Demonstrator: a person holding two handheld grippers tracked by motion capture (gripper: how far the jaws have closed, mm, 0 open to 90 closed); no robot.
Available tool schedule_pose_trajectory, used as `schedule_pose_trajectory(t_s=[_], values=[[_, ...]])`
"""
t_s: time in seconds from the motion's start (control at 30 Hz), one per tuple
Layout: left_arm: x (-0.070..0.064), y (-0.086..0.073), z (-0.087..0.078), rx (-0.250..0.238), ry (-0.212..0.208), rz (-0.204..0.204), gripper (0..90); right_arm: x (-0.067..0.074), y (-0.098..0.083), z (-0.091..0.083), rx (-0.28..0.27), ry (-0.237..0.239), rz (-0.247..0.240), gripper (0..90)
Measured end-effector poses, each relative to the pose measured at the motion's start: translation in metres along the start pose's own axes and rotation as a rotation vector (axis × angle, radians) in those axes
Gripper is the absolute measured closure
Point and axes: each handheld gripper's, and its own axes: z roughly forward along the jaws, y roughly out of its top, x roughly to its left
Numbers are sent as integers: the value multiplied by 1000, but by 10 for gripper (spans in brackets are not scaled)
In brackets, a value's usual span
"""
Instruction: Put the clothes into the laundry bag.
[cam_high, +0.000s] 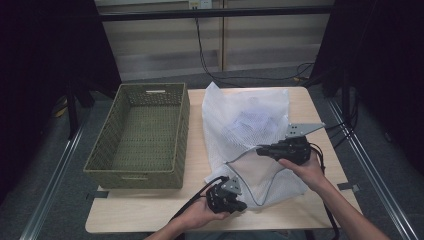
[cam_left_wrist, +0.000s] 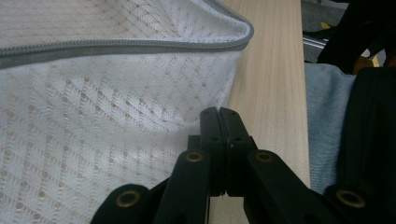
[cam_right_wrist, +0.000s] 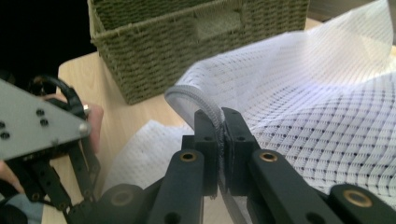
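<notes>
Mesh laundry bag (cam_high: 247, 135): white, net-woven, edged with a grey zipper band (cam_left_wrist: 116, 46); lies on the pale wooden table (cam_high: 150, 210), to the right of the basket, its far end reaching toward the table's back edge, its near end open toward me; a pale bundle shows faintly through the mesh in the far half.

Bag mouth: held apart, the zipper band curving between my two tongs; upper edge lifted off the table, lower layer flat on the wood.

Right gripper (cam_high: 261, 149): in my right hand, above the bag's middle; jaws clenched on the zipper band, which runs up between the two black pads in the right gripper view (cam_right_wrist: 219, 126); grey three-cornered plate on top.

Left gripper (cam_high: 242, 206): in my left hand, at the near edge of the bag by the table's front; jaws pressed fully together, pad to pad; in the left gripper view (cam_left_wrist: 219, 122) the mesh sits just beside the tips, and I cannot tell whether any of it is pinched.

Woven basket (cam_high: 140, 135): olive-green, rectangular, with cut-out handles; stands on the left half of the table, just beside the bag.
</notes>
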Motion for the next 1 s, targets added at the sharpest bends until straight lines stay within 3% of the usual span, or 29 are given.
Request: schedule_pose_trajectory(t_s=[0.03, 0.13, 0.5, 0.7, 0.73, 0.77, 0.8, 0.83, 0.87, 1.0], values=[[-1, -1, 2, -36, -6, -9, 895, 1, -2, 0, 6, 2, 1, 866], [0, 0, 0, 0, -2, 0, 895, 2, -8, -1, 24, 3, 0, 865], [0, 0, 0, 5, 0, 0, 895, 5, -28, 10, 83, 27, 16, 860], [0, -1, 3, -49, -12, -29, 895, 5, -40, 15, 116, 41, 27, 859], [1, 0, 0, -6, -5, -16, 896, 4, -42, 16, 119, 40, 27, 858], [1, -1, 3, -41, -20, -28, 896, 3, -44, 17, 121, 46, 33, 858], [2, -1, 3, -43, -23, -30, 896, 3, -46, 18, 130, 47, 39, 858], [3, 0, 1, -3, -19, -24, 896, 3, -48, 19, 140, 48, 39, 857], [4, -1, 3, -38, -35, -38, 897, 2, -50, 20, 144, 51, 40, 857], [5, 1, 1, -6, -27, -30, 897, -2, -55, 25, 168, 47, 56, 857]])
